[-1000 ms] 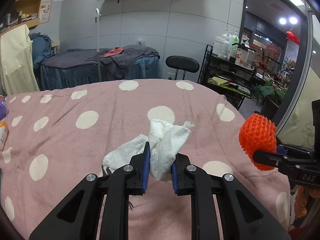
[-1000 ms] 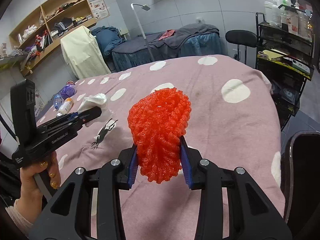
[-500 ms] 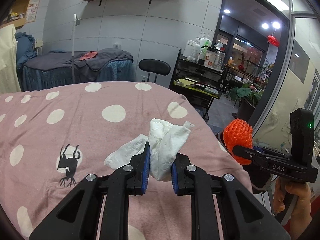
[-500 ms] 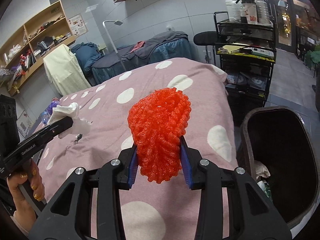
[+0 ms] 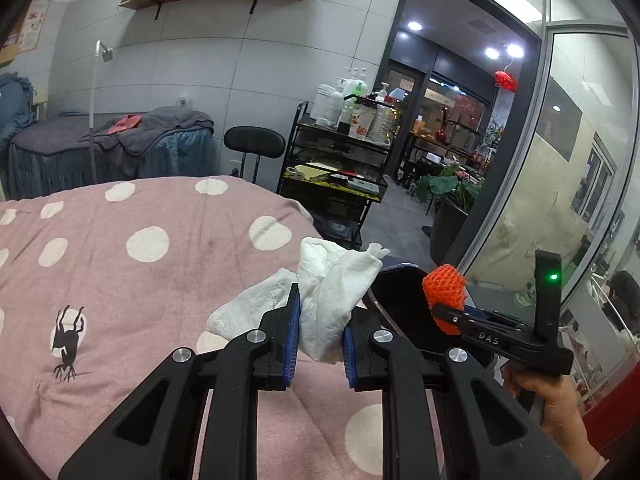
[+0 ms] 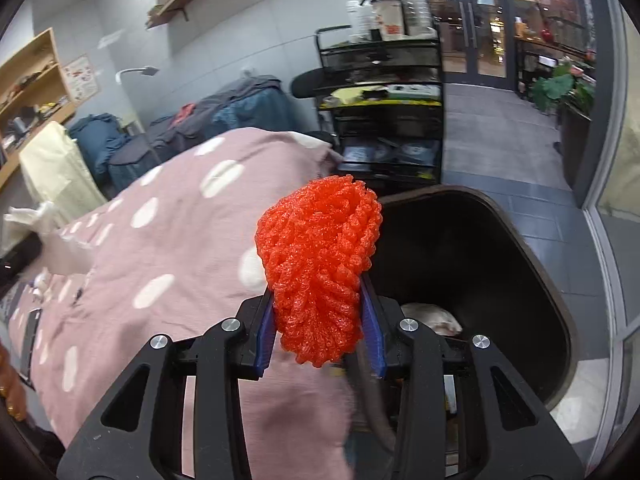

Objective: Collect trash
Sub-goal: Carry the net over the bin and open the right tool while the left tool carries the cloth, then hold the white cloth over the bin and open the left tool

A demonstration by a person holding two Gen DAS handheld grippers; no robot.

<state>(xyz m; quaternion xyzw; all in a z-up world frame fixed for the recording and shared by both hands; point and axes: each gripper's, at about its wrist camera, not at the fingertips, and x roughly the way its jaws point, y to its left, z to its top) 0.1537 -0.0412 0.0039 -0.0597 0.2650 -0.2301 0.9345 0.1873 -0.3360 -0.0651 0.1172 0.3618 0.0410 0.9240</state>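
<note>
My left gripper (image 5: 318,354) is shut on a crumpled white tissue (image 5: 334,292) and holds it above the right edge of the pink dotted bed (image 5: 140,280). My right gripper (image 6: 320,332) is shut on an orange foam fruit net (image 6: 320,264), at the near rim of a dark trash bin (image 6: 532,280). In the left wrist view the right gripper (image 5: 444,312) and its net (image 5: 444,284) hang over the bin (image 5: 400,296). White trash (image 6: 432,316) lies inside the bin. The tissue also shows at the left edge of the right wrist view (image 6: 28,220).
A black shelf cart with bottles (image 5: 340,160) and a black stool (image 5: 254,144) stand beyond the bed's end. A massage bed with grey covers (image 5: 112,148) is at the back. A glass partition (image 5: 560,200) is to the right of the bin.
Both grippers have swung right, from over the bed toward the bin. The bin has come into the left wrist view, and the net now sits at the bin's rim.
</note>
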